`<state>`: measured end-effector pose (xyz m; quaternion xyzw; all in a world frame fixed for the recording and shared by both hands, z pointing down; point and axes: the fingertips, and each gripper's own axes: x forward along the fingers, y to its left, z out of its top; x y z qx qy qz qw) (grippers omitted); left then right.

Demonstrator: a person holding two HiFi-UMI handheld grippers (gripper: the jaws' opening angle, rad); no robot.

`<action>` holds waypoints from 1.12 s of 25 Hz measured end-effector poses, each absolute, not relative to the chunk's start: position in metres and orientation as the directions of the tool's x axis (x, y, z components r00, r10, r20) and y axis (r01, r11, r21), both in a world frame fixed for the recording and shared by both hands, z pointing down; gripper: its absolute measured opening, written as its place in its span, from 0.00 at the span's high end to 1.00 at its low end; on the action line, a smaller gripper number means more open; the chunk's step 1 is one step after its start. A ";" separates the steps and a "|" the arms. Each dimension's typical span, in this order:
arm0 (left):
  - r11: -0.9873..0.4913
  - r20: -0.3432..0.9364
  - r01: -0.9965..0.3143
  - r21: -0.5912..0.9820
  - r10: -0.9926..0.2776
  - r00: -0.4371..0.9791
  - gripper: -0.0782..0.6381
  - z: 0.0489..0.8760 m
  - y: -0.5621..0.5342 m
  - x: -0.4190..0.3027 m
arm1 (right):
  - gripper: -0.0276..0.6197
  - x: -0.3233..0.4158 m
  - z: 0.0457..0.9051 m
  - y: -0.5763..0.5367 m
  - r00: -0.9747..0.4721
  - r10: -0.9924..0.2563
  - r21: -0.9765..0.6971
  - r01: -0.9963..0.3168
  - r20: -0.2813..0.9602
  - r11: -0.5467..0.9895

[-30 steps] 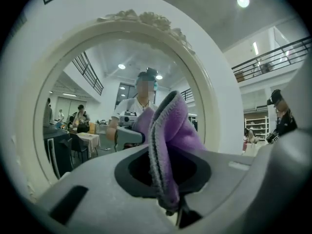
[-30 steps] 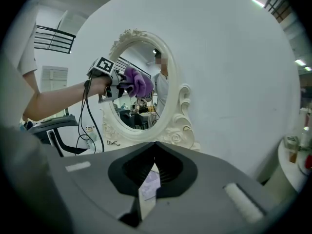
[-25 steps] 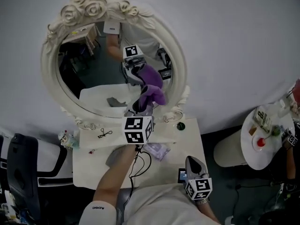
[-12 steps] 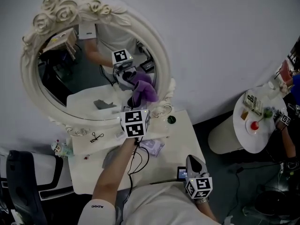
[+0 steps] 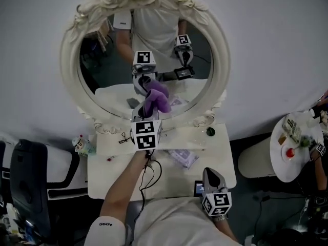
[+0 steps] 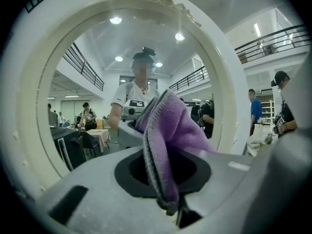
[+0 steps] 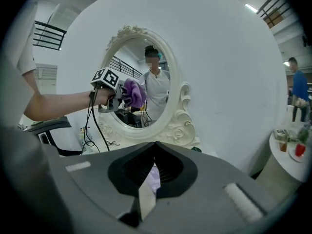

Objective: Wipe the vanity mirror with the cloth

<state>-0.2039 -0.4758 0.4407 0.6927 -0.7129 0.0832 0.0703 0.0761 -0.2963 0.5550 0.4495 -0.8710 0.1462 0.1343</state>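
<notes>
The oval vanity mirror (image 5: 102,60) has a cream frame carved with roses and stands at the back of a white table. My left gripper (image 5: 148,113) is shut on a purple cloth (image 5: 156,102) and holds it against the lower middle of the glass. In the left gripper view the cloth (image 6: 168,140) hangs bunched between the jaws, with the mirror frame (image 6: 29,130) around it. My right gripper (image 5: 211,176) hovers low at the table's front right, shut and holding nothing. The right gripper view shows the mirror (image 7: 173,126), the left gripper (image 7: 117,95) and the cloth (image 7: 132,92) from the side.
On the white table (image 5: 102,178) lie a purple packet (image 5: 183,157), a small dark green thing (image 5: 210,131) and a black clip (image 5: 123,137). A small figurine (image 5: 81,145) is at its left edge. A dark chair (image 5: 25,183) stands left, a round side table (image 5: 297,152) right.
The left gripper and cloth have slid from the lower right of the glass to its lower middle. The head view has swung round. The right gripper has stayed put.
</notes>
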 end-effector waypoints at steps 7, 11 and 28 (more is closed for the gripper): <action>0.247 0.239 -0.968 -0.038 -0.939 -0.249 0.81 0.449 -0.429 -0.318 | 0.95 0.023 0.553 -0.298 -0.651 -0.670 -0.129 -0.745 0.357 0.655; 0.350 0.252 -0.935 -0.059 -0.901 -0.353 0.81 0.449 -0.405 -0.370 | 0.95 -0.001 0.552 -0.300 -0.692 -0.630 -0.124 -0.701 0.352 0.702; 0.123 0.129 -0.992 -0.006 -0.984 -0.123 0.82 0.449 -0.414 -0.248 | 0.95 0.031 0.556 -0.315 -0.695 -0.621 -0.120 -0.696 0.364 0.708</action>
